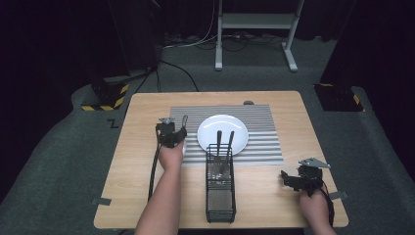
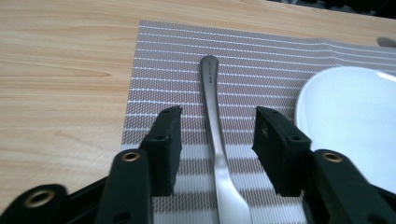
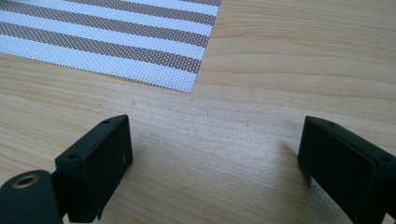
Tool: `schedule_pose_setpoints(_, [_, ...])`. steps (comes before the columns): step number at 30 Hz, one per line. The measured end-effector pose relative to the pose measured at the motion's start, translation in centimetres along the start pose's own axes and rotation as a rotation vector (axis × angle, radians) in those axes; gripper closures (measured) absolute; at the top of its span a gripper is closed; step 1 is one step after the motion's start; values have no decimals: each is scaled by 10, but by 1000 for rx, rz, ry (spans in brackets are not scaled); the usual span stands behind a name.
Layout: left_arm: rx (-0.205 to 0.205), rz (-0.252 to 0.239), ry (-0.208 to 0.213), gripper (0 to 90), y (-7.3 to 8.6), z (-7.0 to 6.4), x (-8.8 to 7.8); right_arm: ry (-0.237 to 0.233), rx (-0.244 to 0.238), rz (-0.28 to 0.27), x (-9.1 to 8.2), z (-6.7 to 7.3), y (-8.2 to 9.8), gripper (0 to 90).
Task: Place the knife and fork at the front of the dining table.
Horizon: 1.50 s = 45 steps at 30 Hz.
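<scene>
Left gripper: my left gripper (image 2: pixel 217 135) sits over the left part of the striped woven placemat (image 2: pixel 252 60), jaws apart, gripping nothing.
Utensil and gripper: the silver metal utensil handle (image 2: pixel 214 102) lies flat on the placemat between my left jaws, touching neither; in the high view it shows just beyond my left gripper (image 1: pixel 171 133).
Utensil axis: its long axis runs toward the far edge of the light wooden surface (image 1: pixel 142 147), with the rounded handle tip pointing at that edge.
Neighbours: the round white plate (image 1: pixel 222 133) lies on the placemat just beside the handle, toward the right edge.
Caddy: a black wire cutlery caddy (image 1: pixel 220 193) stands near the near edge, with two dark handles (image 1: pixel 225 142) rising from its far end.
Right gripper: my right gripper (image 3: pixel 215 158) is near the near right corner, jaws spread wide over bare wood, holding nothing.
Hidden: the utensil's working end is cut off below my left jaws, so I cannot tell whether it is a fork or a spoon.
</scene>
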State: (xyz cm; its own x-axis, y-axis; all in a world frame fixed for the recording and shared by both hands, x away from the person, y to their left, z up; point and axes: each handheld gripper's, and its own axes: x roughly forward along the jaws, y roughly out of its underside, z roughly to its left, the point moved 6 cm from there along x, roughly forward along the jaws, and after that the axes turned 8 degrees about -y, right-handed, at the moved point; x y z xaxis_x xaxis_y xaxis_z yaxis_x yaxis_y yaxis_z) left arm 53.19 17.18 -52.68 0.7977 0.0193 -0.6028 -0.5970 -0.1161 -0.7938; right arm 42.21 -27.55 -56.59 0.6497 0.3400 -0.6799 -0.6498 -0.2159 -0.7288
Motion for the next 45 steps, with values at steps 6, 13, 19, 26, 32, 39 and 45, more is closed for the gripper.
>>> schedule_pose_setpoints(6, [67,-20,11,372,16,8,-21,1,-1,1,0,0,0,96])
schedule_pose_setpoints(13, [130,-34,22,202,38,20,-42,0,0,0,0,0,0,96])
schedule_pose_setpoints(19, [156,21,58,138,60,29,-56,1,0,1,0,0,0,96])
schedule_pose_setpoints(26, [174,62,58,72,87,52,-77,0,0,0,0,0,0,96])
schedule_pose_setpoints(32, [247,107,33,30,110,73,-92,-1,-1,0,0,0,0,96])
schedule_pose_setpoints(39, [258,122,1,22,124,96,-103,-6,-3,1,0,1,0,97])
schedule_pose_setpoints(45, [258,119,20,22,129,91,-106,-8,-36,-10,-2,4,0,130])
